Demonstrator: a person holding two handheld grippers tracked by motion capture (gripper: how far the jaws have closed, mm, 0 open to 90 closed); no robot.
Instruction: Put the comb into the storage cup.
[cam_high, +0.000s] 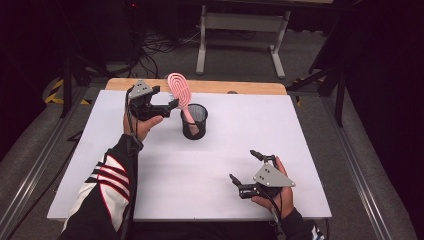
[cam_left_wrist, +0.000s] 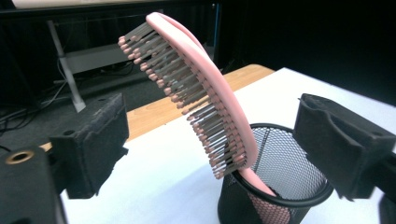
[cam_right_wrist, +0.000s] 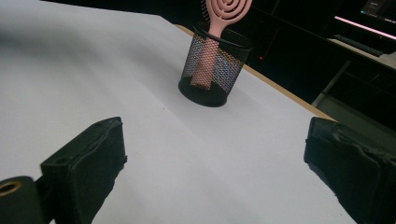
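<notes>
- Holding my left gripper (cam_high: 172, 104) level, jaws spread apart, gripping nothing; the pink plastic hairbrush (cam_high: 179, 92) leans between them, handle down in the black wire-mesh cup (cam_high: 194, 121).
- Resting my right gripper (cam_high: 246, 168) low, jaws wide, well apart from the cup.

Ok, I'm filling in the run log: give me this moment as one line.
left tongs: open, beside brush | pink hairbrush: handle down in black mesh cup, leaning | right tongs: open, apart

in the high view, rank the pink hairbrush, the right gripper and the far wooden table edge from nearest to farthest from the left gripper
1. Pink hairbrush: just right of the left gripper, standing in the black mesh cup.
2. Wooden table edge: behind, along the far side.
3. Right gripper: at the near right.
</notes>
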